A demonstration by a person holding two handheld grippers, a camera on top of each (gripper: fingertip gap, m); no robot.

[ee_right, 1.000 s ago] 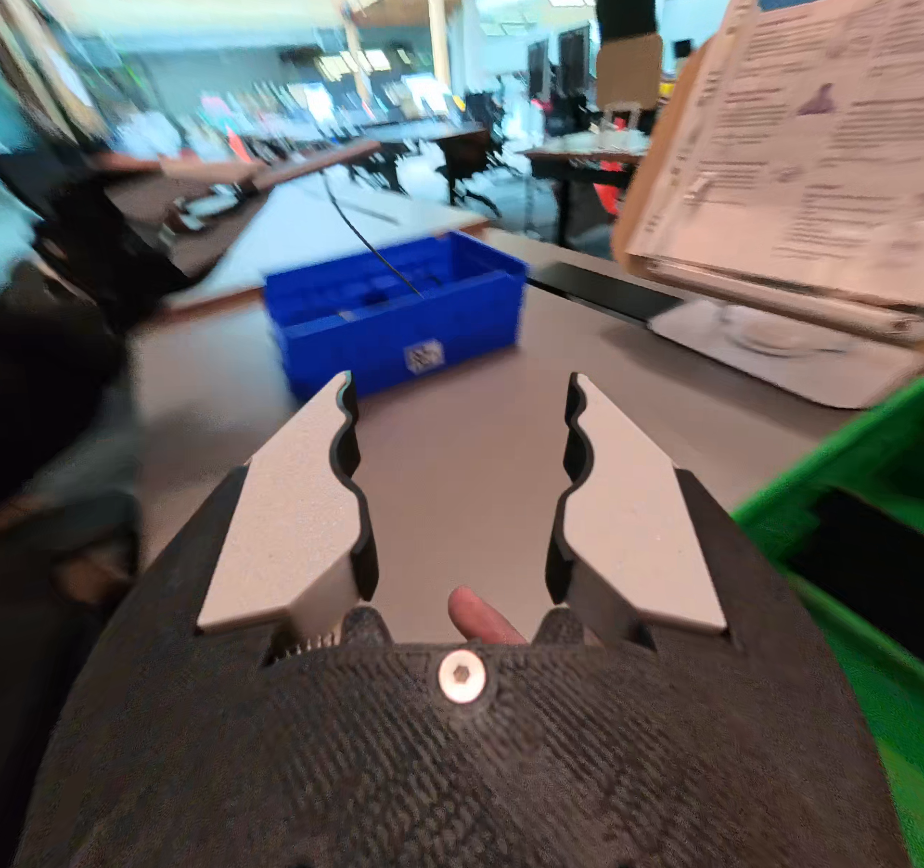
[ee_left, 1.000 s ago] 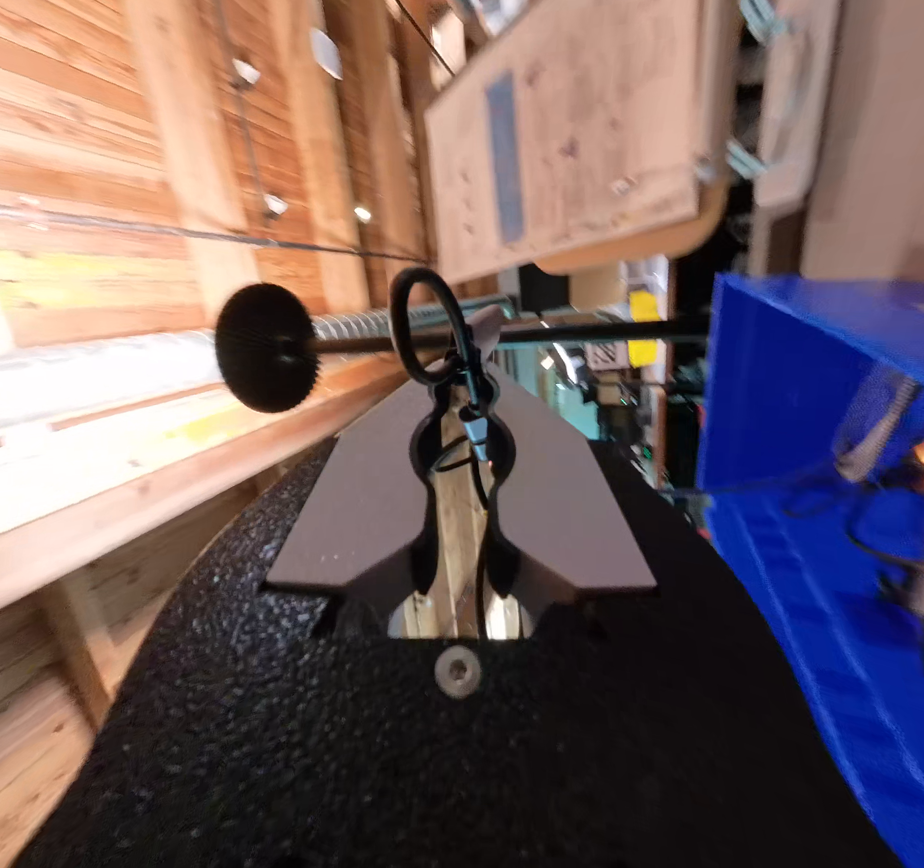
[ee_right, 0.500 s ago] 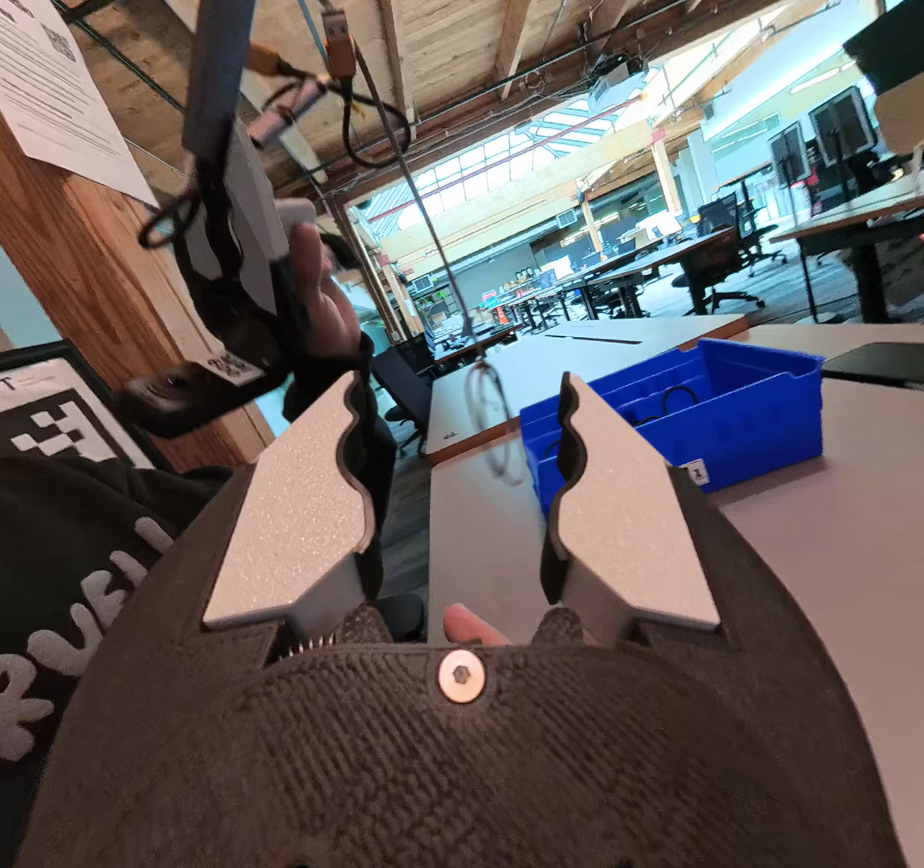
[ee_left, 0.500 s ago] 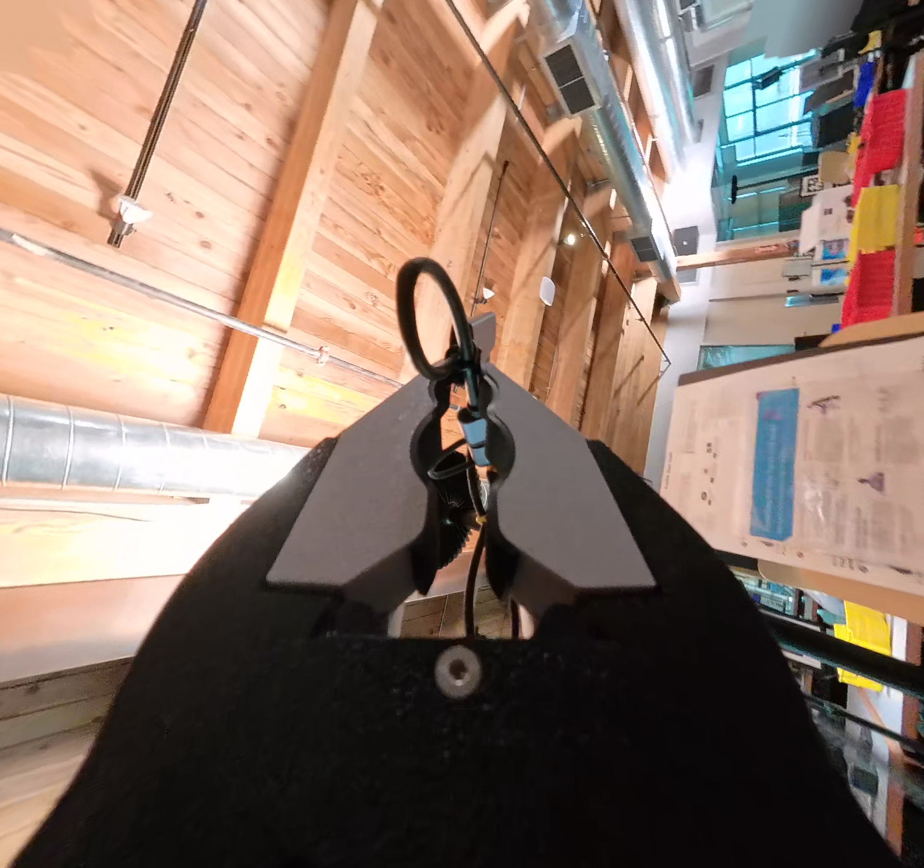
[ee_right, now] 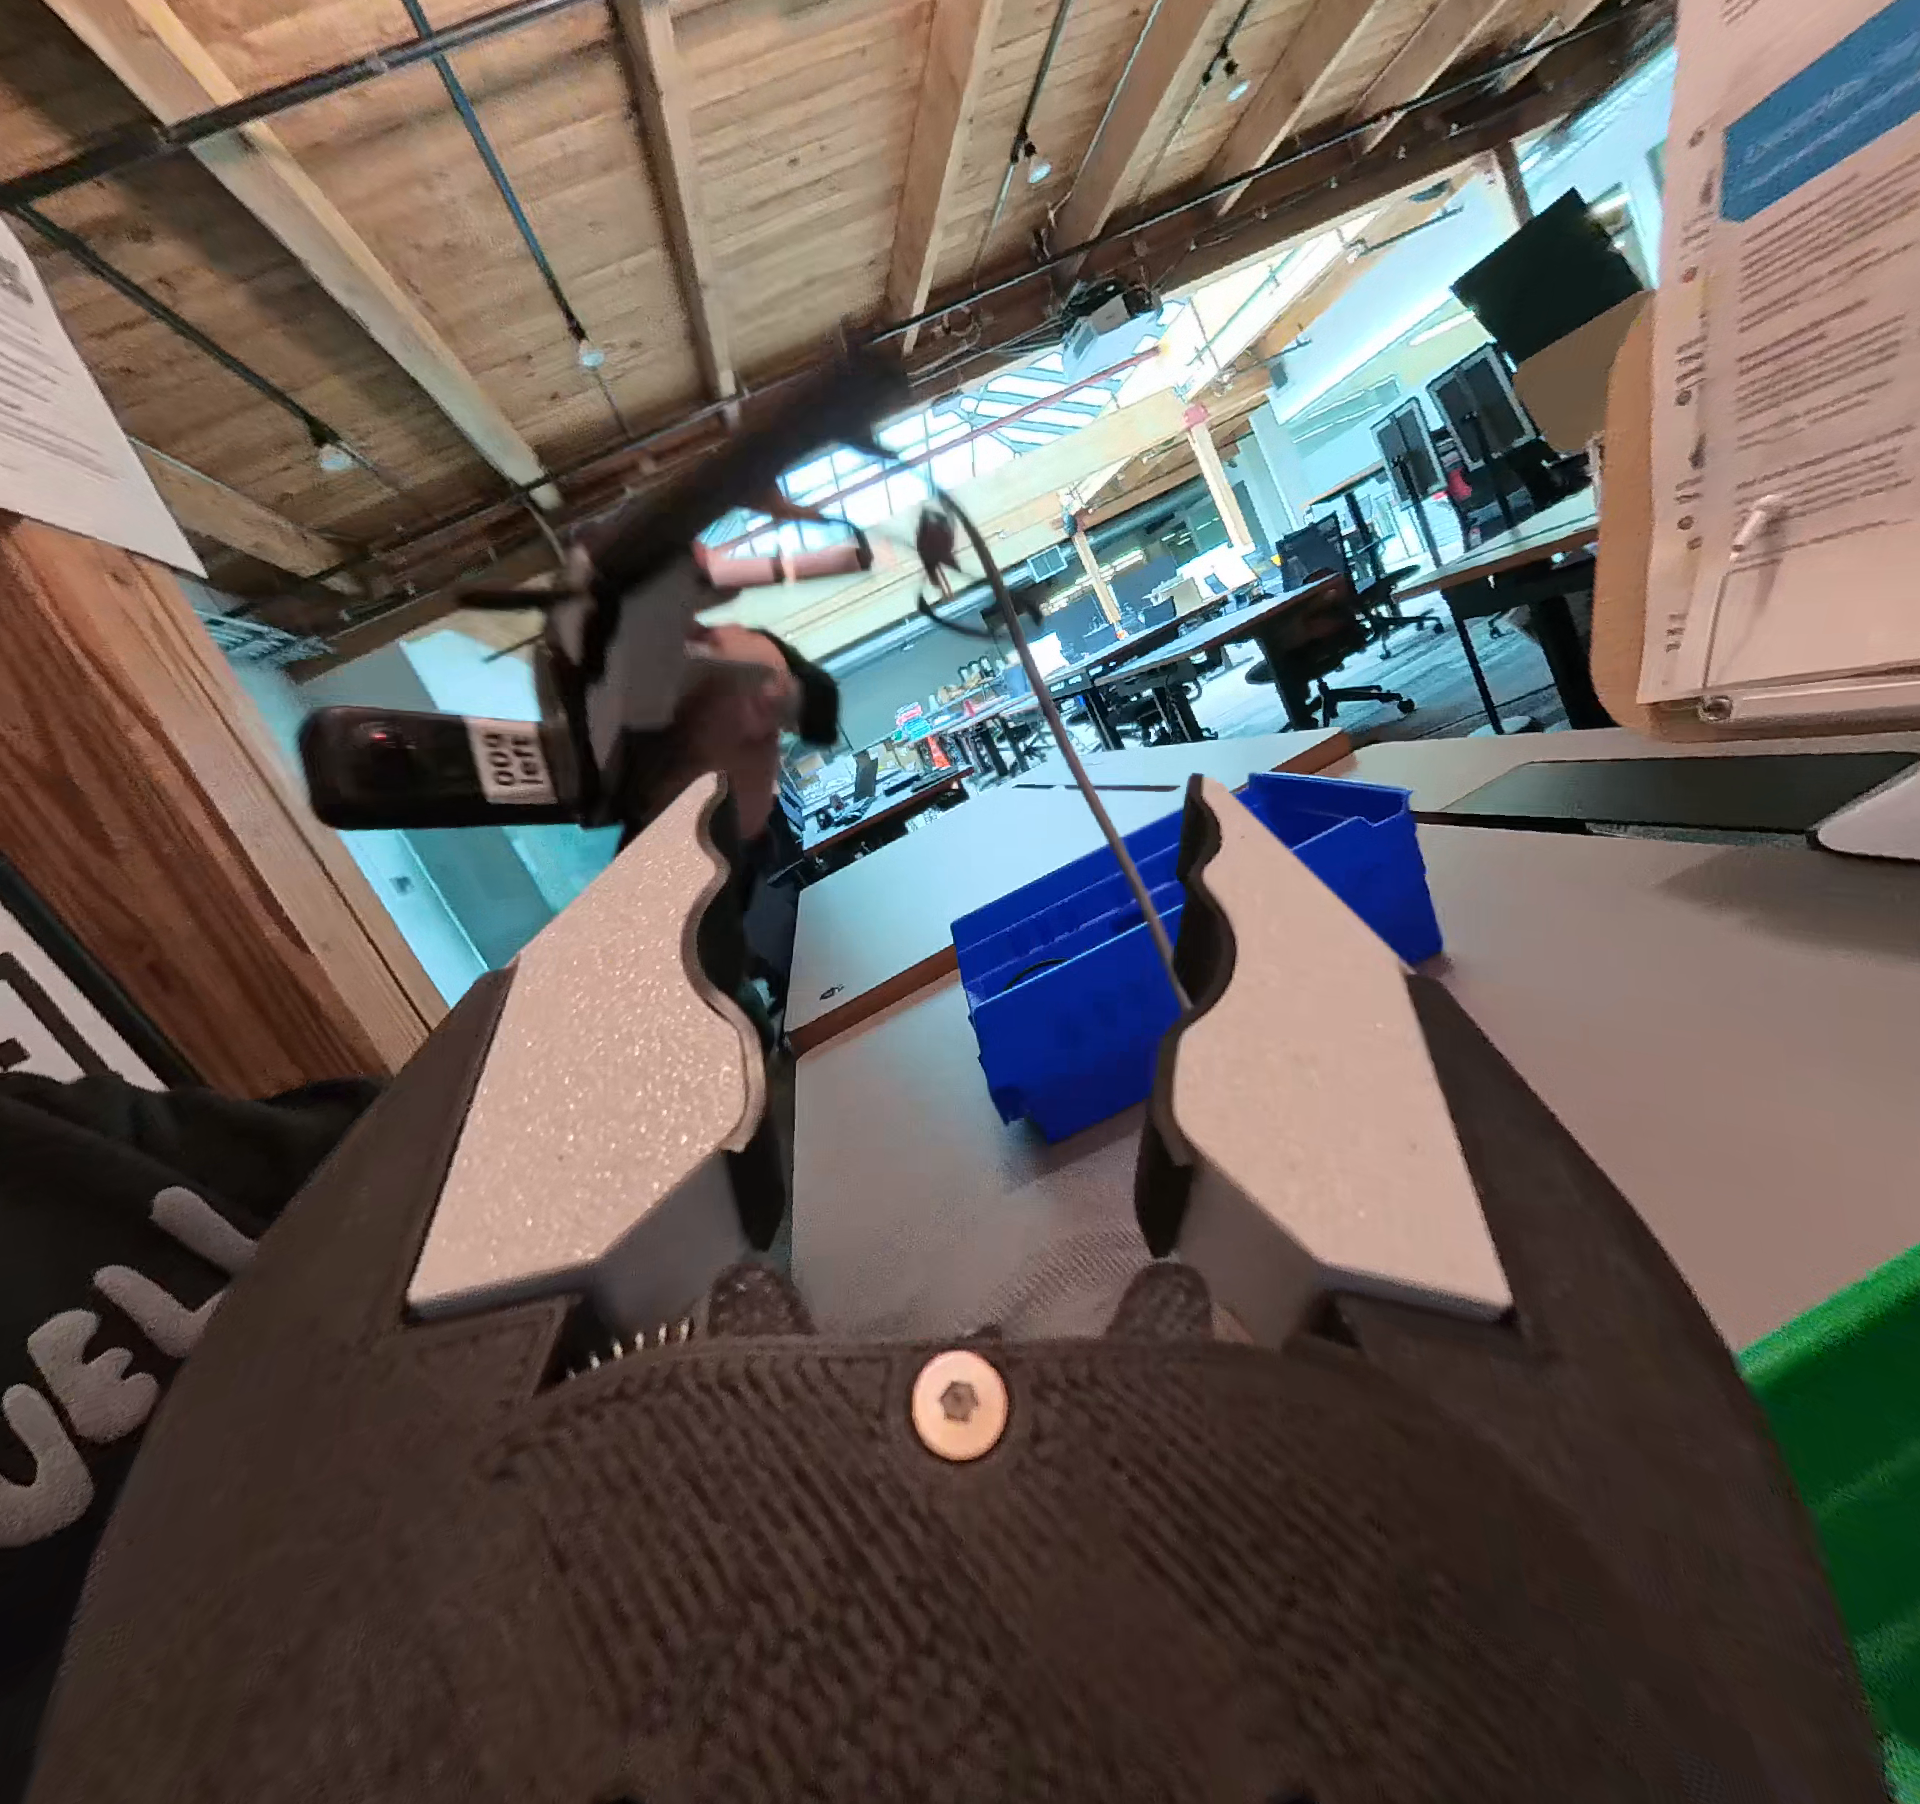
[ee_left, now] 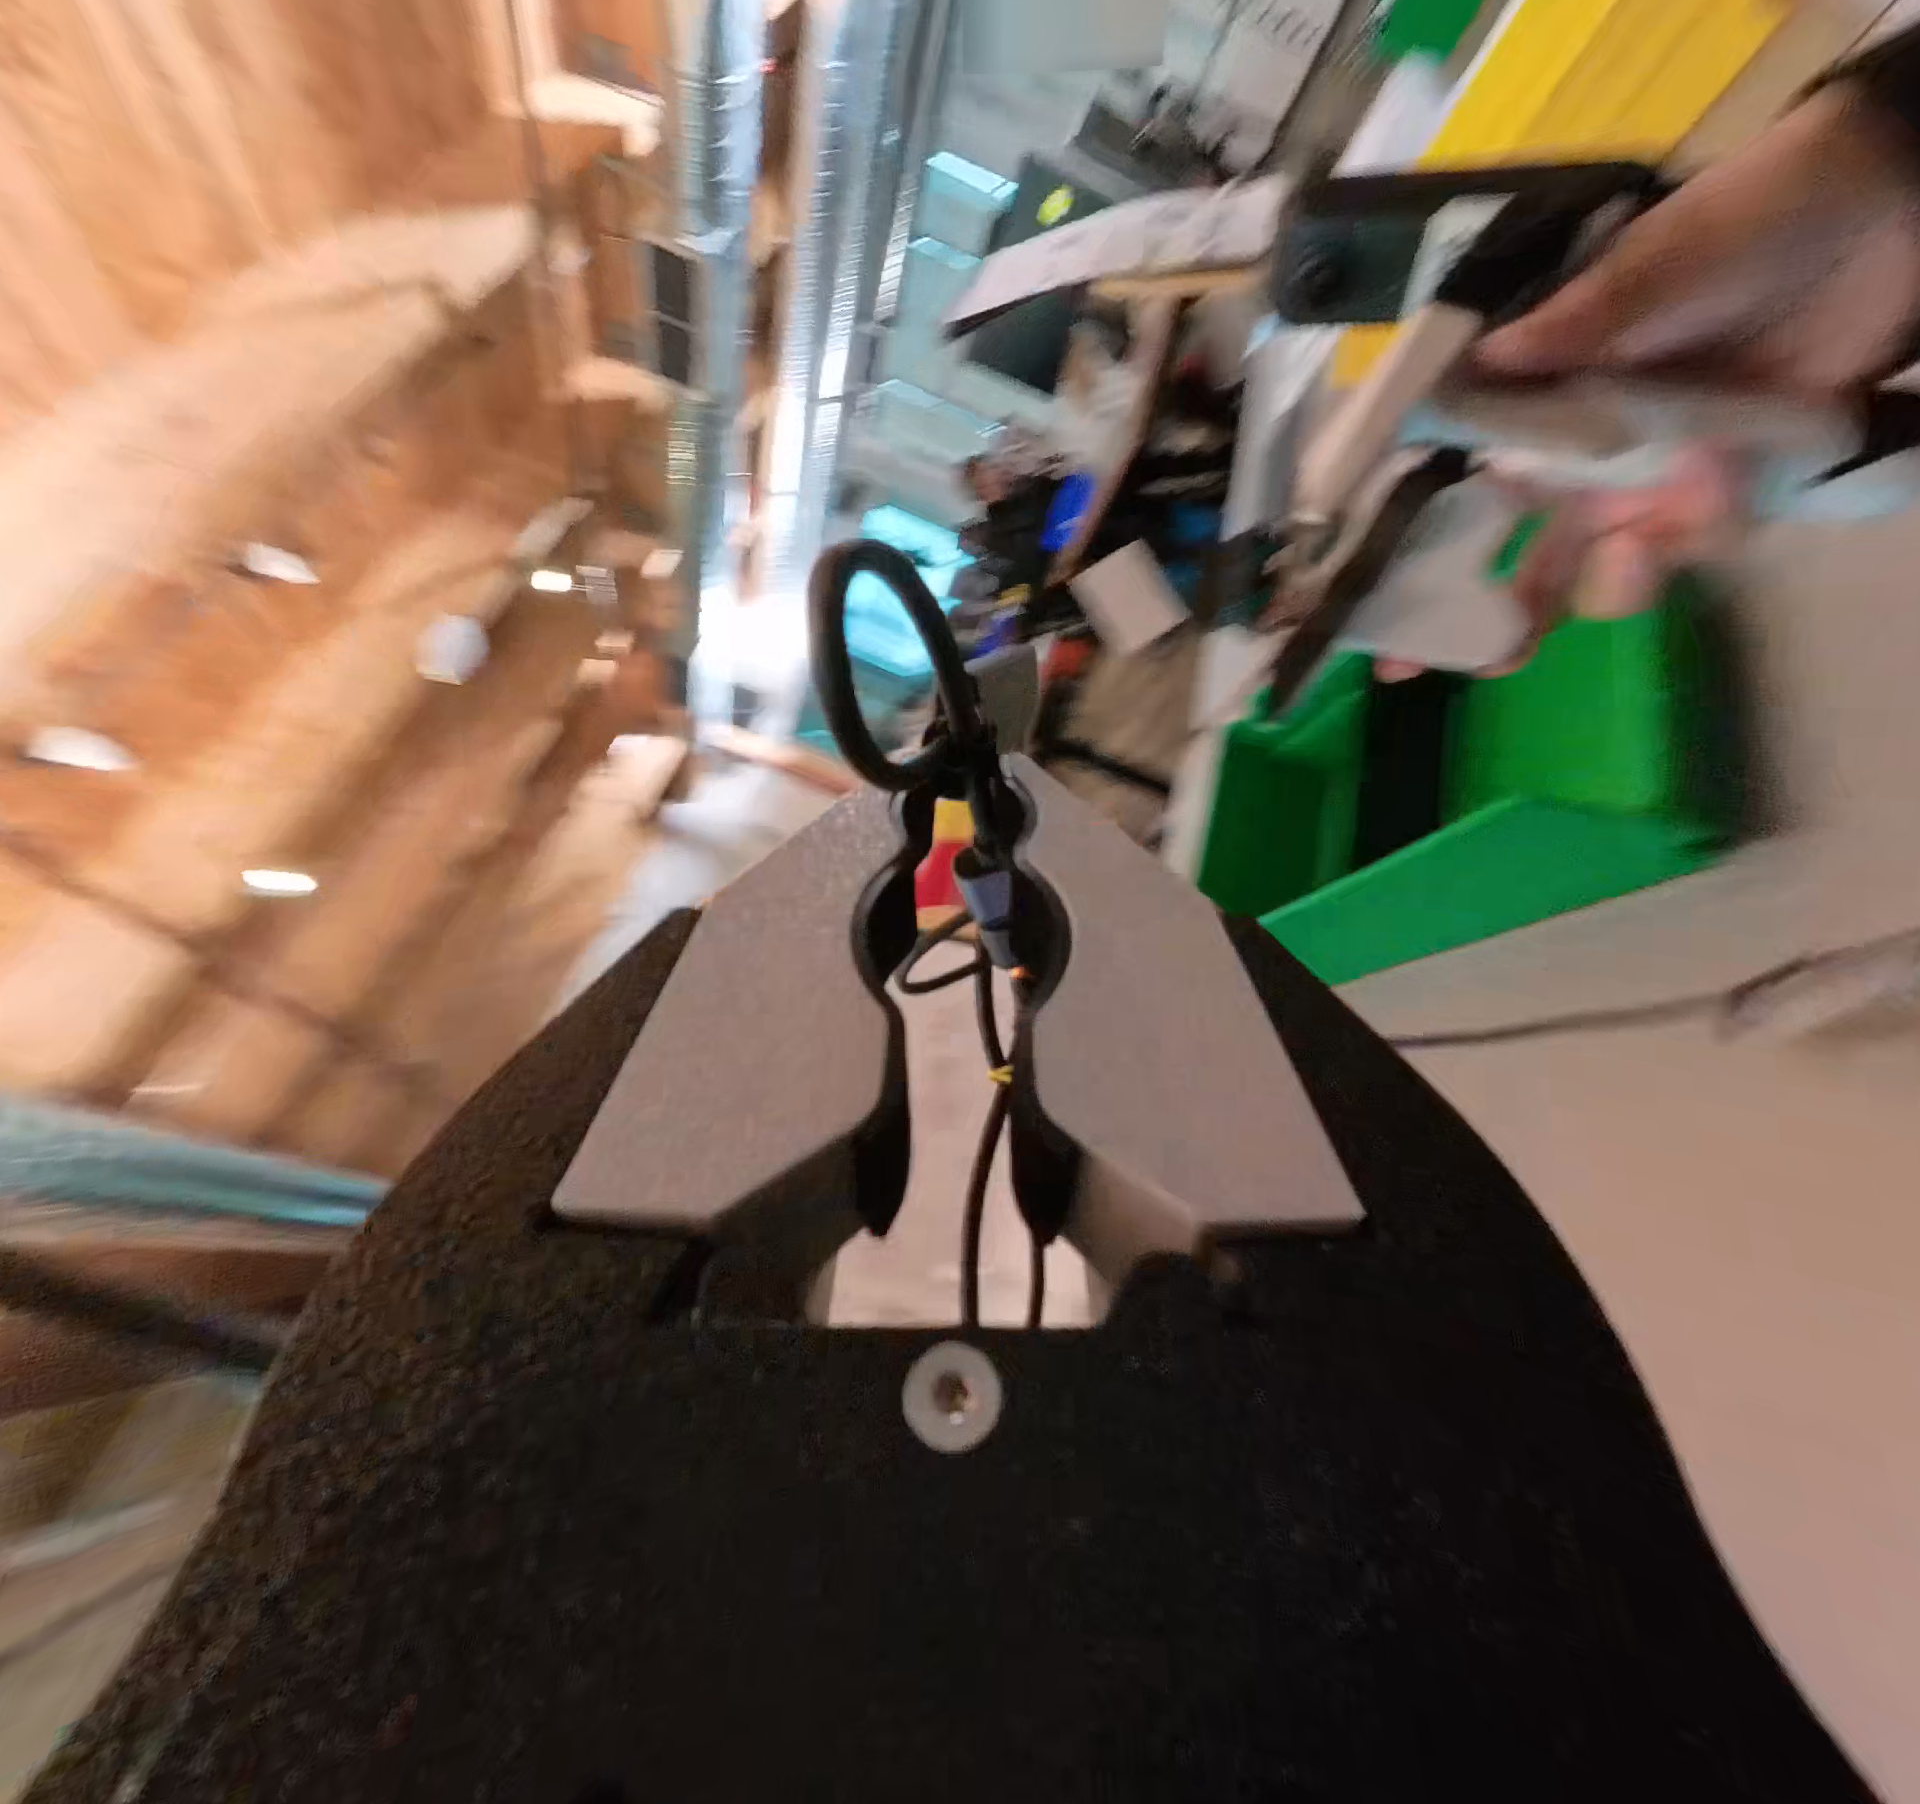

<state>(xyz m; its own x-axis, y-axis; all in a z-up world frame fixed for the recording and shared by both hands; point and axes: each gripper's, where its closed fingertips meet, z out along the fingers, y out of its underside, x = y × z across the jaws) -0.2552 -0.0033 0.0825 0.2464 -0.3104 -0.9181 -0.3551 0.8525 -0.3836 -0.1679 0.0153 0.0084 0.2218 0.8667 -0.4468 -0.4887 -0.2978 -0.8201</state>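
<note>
Left claw (ee_left: 961,804): I pinch a thin black looped cable (ee_left: 977,881).
Right claw (ee_right: 956,835): spread, empty, near the blue plastic bin (ee_right: 1070,985).

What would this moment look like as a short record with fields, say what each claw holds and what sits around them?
Left gripper: shut on a thin black cable, its loop poking out past the fingertips
Right gripper: open, holding nothing
Cable path: a thin strand hangs down from the raised left gripper and passes the right gripper's fingers
Blue bin: on the grey table, beyond the right gripper
Green bin: on the table, blurred
Picture quality: left wrist view heavily blurred
</note>
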